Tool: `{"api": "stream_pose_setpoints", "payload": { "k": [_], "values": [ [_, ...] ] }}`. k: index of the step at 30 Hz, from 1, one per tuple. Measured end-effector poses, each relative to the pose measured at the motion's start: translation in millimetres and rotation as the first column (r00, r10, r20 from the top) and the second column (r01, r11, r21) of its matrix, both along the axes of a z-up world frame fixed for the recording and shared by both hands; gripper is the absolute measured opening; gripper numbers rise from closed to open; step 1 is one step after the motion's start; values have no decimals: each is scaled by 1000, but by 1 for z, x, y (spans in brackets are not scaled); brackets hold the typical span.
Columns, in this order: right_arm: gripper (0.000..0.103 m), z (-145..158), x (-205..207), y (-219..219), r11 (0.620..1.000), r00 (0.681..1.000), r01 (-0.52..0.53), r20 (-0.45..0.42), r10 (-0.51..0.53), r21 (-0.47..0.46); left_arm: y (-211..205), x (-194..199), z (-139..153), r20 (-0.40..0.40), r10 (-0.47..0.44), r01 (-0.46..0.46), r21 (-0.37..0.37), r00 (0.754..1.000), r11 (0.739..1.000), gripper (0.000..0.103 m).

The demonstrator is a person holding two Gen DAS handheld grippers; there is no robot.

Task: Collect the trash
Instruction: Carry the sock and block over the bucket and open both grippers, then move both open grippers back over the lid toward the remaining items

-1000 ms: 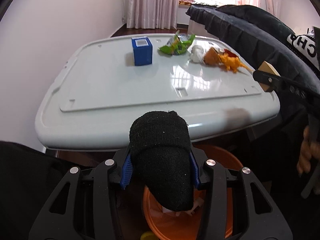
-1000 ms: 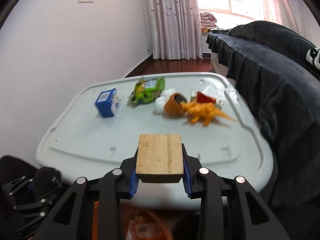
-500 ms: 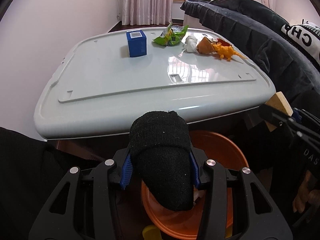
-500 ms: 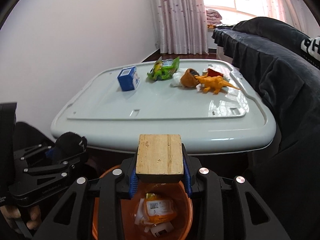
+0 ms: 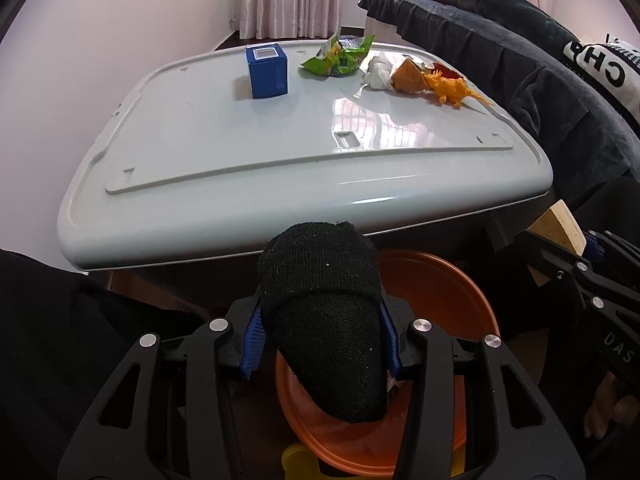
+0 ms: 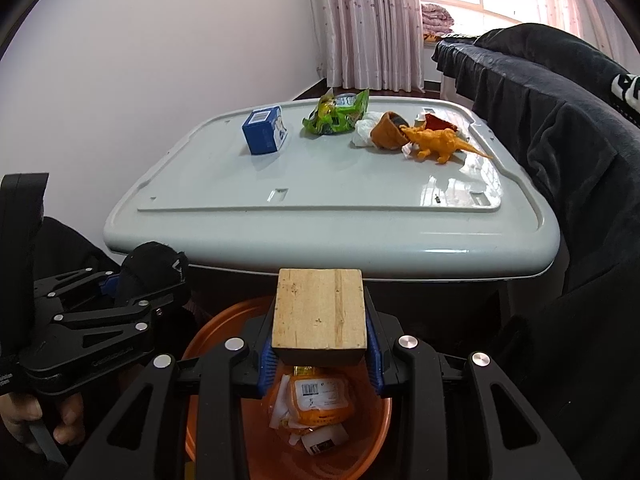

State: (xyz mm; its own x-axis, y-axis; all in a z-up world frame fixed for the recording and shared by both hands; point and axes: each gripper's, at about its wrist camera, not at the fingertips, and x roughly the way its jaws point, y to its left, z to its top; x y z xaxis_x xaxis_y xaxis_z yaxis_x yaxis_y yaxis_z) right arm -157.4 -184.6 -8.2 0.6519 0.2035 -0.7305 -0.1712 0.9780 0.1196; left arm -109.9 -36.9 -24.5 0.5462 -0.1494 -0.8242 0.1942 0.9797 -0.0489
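Both grippers have withdrawn from the table (image 6: 328,208) to above the orange bin (image 6: 212,328), lower centre. Left gripper (image 5: 320,344) clamps a black sock (image 5: 324,320); right gripper (image 6: 320,356) clamps a wooden block (image 6: 320,308).

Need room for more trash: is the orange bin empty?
No. The orange bin already holds wrappers at its bottom.

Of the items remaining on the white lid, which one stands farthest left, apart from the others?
The blue box; it stands alone, while the green wrapper, white wad and orange dinosaur cluster rightward.
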Motion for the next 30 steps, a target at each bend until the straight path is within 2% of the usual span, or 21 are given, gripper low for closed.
{"api": "stream_pose_setpoints", "payload": {
  "k": [13,18,19,22,23,24,30],
  "values": [
    [35,-4,-3,-2,1000,999,-1,-40,2,21,-3,-4,-8,-39,-19,19,13,999,1000,45],
    [35,-5,-10,-3,999,998,-9,-64,11,34,-6,-8,-13,-80,-52,53,12,995,999,46],
    [36,-4,-11,-3,999,998,-12,-64,14,34,-6,-9,-14,-86,-54,55,13,995,998,47],
    [57,0,-14,-4,999,999,-5,-40,7,36,-5,-10,-14,-84,-40,43,35,996,998,67],
    [58,1,-15,-4,999,999,-6,-34,7,38,-5,-10,-12,-75,-39,41,34,996,999,72],
    [58,2,-15,-4,999,999,-7,-32,8,39,-5,-11,-10,-67,-39,41,32,997,999,74],
    [58,2,-13,-13,998,999,21,-32,-19,63,0,-10,-10,-60,-21,22,24,998,999,75]
  ]
}}
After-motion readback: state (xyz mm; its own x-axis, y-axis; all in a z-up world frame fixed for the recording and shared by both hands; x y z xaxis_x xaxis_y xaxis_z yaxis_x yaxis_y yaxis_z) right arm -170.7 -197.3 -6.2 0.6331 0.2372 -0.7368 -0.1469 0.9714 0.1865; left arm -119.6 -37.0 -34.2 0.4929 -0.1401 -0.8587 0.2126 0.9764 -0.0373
